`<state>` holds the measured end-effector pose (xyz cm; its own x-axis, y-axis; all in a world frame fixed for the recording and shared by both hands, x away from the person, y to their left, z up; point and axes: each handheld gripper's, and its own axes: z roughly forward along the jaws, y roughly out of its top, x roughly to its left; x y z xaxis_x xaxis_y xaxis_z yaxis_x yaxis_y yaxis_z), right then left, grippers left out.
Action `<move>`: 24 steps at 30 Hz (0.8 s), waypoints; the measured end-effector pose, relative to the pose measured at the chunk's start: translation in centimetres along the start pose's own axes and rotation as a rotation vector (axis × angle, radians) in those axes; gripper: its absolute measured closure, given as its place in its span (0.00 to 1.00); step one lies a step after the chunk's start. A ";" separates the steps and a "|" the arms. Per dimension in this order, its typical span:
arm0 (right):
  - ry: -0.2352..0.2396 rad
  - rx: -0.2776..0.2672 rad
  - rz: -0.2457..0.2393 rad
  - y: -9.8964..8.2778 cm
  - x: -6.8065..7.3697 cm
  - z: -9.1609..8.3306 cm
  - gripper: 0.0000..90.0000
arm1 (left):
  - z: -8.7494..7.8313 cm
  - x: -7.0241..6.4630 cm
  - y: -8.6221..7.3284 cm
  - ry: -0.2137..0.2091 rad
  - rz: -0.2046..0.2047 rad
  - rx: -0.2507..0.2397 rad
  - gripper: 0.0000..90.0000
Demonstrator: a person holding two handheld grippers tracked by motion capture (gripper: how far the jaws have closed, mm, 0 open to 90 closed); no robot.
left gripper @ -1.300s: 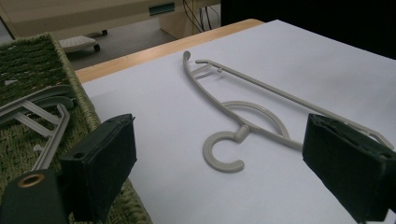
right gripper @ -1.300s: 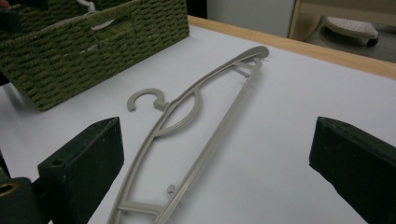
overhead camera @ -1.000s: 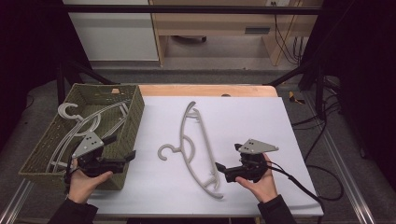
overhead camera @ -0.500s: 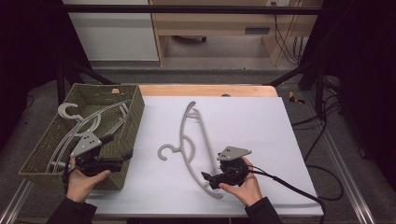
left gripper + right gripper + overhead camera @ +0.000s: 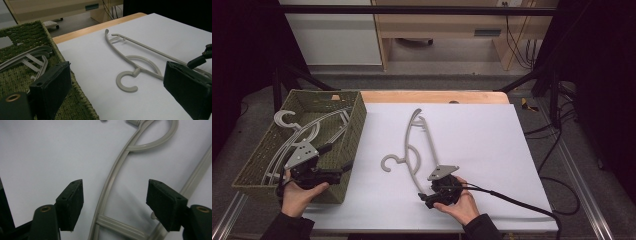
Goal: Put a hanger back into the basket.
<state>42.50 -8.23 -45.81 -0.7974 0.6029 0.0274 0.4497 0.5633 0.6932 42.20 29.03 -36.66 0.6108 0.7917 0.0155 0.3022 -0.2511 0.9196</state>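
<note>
The closing right gripper (image 5: 115, 205) straddles the grey hanger (image 5: 110, 182), pads untouching.

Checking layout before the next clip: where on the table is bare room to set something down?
Bare white table lies right of the hanger, up to the far and right edges. The basket at left is crowded with hangers; the right tongs crowd the near middle.

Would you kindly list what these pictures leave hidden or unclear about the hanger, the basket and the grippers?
- Hanger: in the high view its near end is hidden under the right gripper.
- Same hanger, right gripper view: hook cut off by the top edge.
- Basket: how many hangers lie inside is unclear, as they overlap.
- Left gripper: its jaws look too small in the high view.
</note>
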 end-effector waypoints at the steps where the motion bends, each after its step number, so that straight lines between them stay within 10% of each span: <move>1: 0.015 0.000 0.005 -0.1 0.0 0.3 0.39 | -0.1 0.0 0.0 0.001 0.003 -0.002 0.08; 17: 0.055 0.097 0.054 -0.3 -0.3 1.2 0.83 | -0.2 -0.2 0.1 0.001 0.009 -0.003 0.09; 24: 0.047 0.145 0.078 -0.3 -0.6 0.6 0.85 | -0.2 -0.2 0.1 0.000 0.010 -0.001 0.09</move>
<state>43.09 -8.39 -46.49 -0.7738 0.6233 0.1130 0.5619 0.5929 0.5768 41.98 28.96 -36.48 0.6136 0.7892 0.0251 0.2951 -0.2587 0.9198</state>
